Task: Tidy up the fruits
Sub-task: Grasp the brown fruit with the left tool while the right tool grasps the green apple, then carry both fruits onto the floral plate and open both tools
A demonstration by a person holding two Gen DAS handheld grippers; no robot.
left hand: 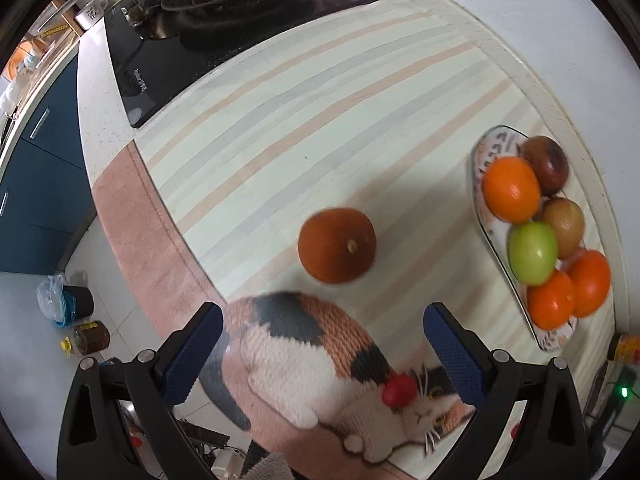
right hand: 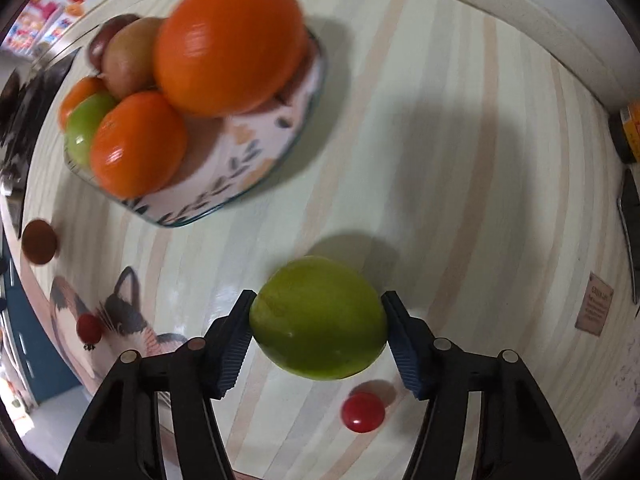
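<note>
The right gripper [right hand: 318, 320] has its fingers pressed against both sides of a green apple [right hand: 318, 318] on the striped mat [right hand: 460, 180]; a small red fruit [right hand: 363, 411] lies just beside. The left gripper [left hand: 322, 344] stands wide open, empty, over the cat picture [left hand: 312, 364]. Beyond lies a brown fruit [left hand: 337, 245], then the fruit plate [left hand: 486, 220].

Each claw [left hand: 322, 354] [right hand: 318, 346] of mine has black triangular arms, silver round screws and ribbed dark-blue pads [left hand: 454, 354].
</note>
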